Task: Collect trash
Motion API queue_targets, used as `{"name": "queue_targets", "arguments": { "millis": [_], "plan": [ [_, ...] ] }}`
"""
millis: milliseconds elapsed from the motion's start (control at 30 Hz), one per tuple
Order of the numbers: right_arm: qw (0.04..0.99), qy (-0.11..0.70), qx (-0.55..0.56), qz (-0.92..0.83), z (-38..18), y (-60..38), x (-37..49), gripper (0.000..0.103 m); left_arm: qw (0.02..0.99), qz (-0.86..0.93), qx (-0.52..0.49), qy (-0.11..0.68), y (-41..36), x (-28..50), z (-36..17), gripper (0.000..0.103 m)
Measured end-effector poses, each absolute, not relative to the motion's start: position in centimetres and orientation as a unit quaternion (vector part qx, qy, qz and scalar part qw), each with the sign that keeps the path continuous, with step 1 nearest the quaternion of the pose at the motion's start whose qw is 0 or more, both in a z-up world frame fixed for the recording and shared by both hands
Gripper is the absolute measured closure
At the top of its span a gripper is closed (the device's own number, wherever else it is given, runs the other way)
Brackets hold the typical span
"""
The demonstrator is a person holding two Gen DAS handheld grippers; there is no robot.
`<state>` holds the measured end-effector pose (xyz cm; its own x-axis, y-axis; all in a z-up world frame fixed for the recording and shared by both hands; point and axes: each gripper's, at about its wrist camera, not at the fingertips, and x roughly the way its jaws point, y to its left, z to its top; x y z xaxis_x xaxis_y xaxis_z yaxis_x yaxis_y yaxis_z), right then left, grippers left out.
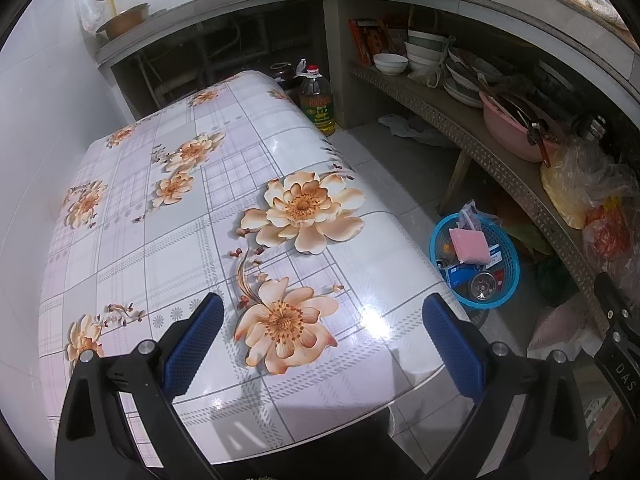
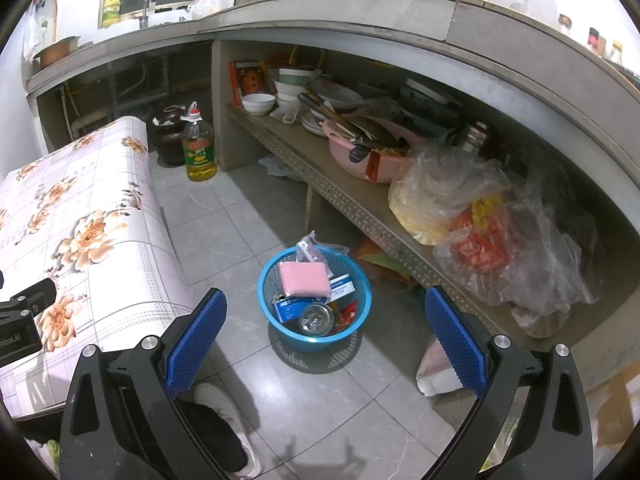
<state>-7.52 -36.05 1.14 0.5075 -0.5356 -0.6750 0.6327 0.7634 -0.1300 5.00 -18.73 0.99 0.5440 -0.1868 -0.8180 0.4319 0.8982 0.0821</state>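
A blue plastic basket (image 2: 352,320) stands on the tiled floor beside the table; it also shows in the left wrist view (image 1: 510,292). In it lie a pink pad (image 2: 305,279), blue-and-white boxes (image 2: 292,306), a round metal can (image 2: 316,319) and small wrappers. My right gripper (image 2: 326,344) is open and empty, held above the floor in front of the basket. My left gripper (image 1: 323,344) is open and empty, just above the near end of the table (image 1: 160,240) with the flowered cloth.
A low shelf (image 2: 340,188) under the counter holds bowls, a pink basin (image 2: 360,160) and plastic bags (image 2: 480,220). An oil bottle (image 2: 199,148) and a dark jar stand on the floor. A paper bag (image 2: 436,372) lies under the shelf. A person's shoe (image 2: 228,412) is below my right gripper.
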Motion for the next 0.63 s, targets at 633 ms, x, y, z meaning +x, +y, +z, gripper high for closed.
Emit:
{"name": "queue_targets", "arguments": {
  "millis": [633],
  "plan": [
    [0.867, 0.363, 0.065, -0.336, 1.18, -36.02, -7.53, 0.007, 0.867, -0.179, 0.137, 0.444, -18.78, 4.98, 0.93, 0.006]
  ]
}}
